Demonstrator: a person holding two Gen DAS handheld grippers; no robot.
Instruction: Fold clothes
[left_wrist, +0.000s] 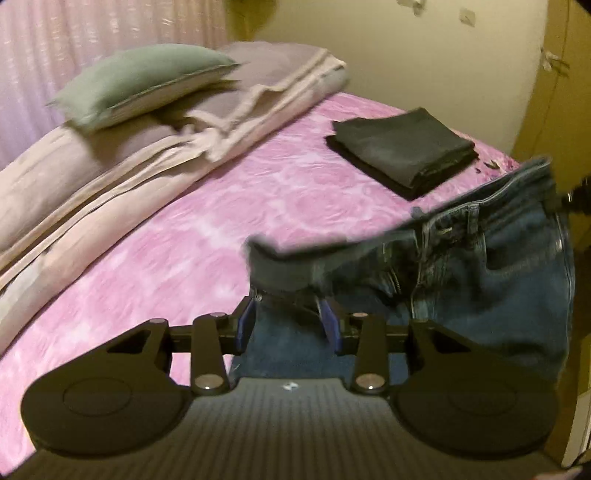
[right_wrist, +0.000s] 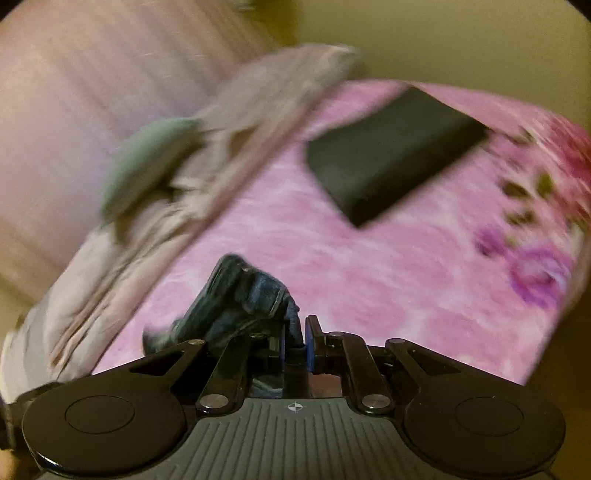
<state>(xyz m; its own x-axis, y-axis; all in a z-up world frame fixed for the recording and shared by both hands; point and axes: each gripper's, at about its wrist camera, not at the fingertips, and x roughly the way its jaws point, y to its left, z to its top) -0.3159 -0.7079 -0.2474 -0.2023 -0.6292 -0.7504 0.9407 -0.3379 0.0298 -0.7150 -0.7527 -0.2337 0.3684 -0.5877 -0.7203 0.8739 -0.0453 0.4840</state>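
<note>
Item: pair of dark blue denim jeans (left_wrist: 480, 280). Location: lifted above the near part of the pink patterned bedspread (left_wrist: 207, 221), waistband uppermost, fly and belt loops facing my left camera, the legs hanging below out of view.

Item: my left gripper (left_wrist: 288, 321). Its blue-padded fingers (left_wrist: 244, 325) are drawn partway in and pinch a bunched corner of the waistband; denim fills the gap between them.

Item: my right gripper (right_wrist: 294, 341). Fingers nearly together, clamped on a thick wad of the same jeans (right_wrist: 243, 291), which bulges up and to the left of the pads. This view is heavily smeared, so I cannot tell which seam I have.

Item: folded black garment (left_wrist: 402, 151). A finished rectangular stack lying flat toward the far right side of the bedspread, well apart from the jeans.

Item: sage green cushion (left_wrist: 136, 81), resting on rumpled beige and mauve bedding (left_wrist: 155, 155) along the far left side.

Item: pale pink pleated curtain (left_wrist: 74, 37), behind the bedding.

Step in hand, as I judge it: carrying the jeans to open bedspread for laying out. Method: hold both waistband corners level and pull them apart until the band runs taut, not sagging. Lower so the legs touch down first, then draw back toward me to drag them straight. Land short of the black stack and clear of the bedding. Release only when the waistband lies flat; the right-hand wad looks bulky and may need regripping at the edge.
</note>
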